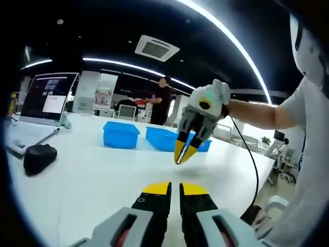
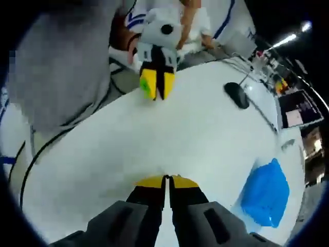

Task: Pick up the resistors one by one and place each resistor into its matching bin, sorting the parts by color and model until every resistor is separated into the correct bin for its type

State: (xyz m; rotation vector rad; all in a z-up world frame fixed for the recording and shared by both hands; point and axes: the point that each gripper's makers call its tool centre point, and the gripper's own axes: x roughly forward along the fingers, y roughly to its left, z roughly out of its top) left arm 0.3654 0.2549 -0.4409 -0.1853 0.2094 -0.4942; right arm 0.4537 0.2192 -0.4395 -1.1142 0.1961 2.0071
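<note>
The white table (image 1: 92, 180) took up most of the scene, broad and largely bare; it stood in an open office under strip lights, with a person in dark clothes standing well behind it. A laptop (image 1: 49, 98) sat open at one far corner; two blue bins (image 1: 121, 135) stood side by side toward the far edge, and one of them showed again in the right gripper view (image 2: 264, 193). A black mouse (image 1: 38, 157) lay near the laptop, apart from the bins.

The right gripper (image 1: 184, 152) was held in a gloved hand and pointed steeply down at the table, its yellow tips pressed together just above or at the surface, in front of the bins; whether anything was pinched between the tips could not be told, the frame being too coarse. The left gripper (image 1: 175, 189) hung low over the table with its jaws closed to a thin slit and nothing visibly between them; the right gripper view (image 2: 157, 85) showed it likewise closed.

No resistor could be made out on the table or in the bins; the parts were too small or blurred to locate.

In my judgement the step in hand was a pick by the right gripper; the next move called for confirming a resistor was held, then carrying it to the bin matching its type.
</note>
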